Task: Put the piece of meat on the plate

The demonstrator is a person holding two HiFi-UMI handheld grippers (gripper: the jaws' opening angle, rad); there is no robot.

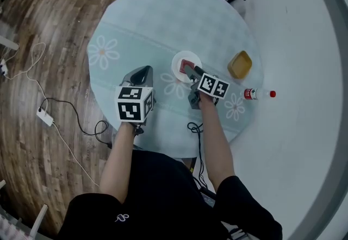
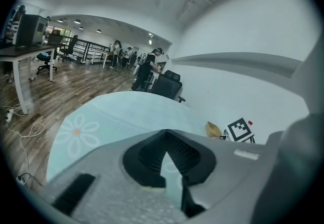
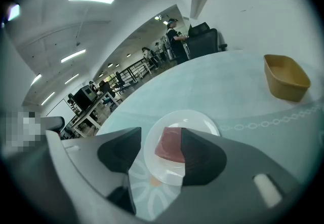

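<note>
Nearest, the right tool (image 3: pixel 161 136) hangs with jaws apart above the piece of meat (image 3: pixel 168 147), already lying on the white plate (image 3: pixel 201 118); the left tool (image 2: pixel 167 134), jaws together, holds nothing, so the task looks done.

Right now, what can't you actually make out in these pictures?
- Piece of meat, right gripper view: its right edge sits behind one jaw.
- Plate, head view: the right gripper covers its lower right part.
- Bottle, head view: label too small to read.
- Yellow bowl, left gripper view: partly behind the marker cube, so its inside is hidden.
</note>
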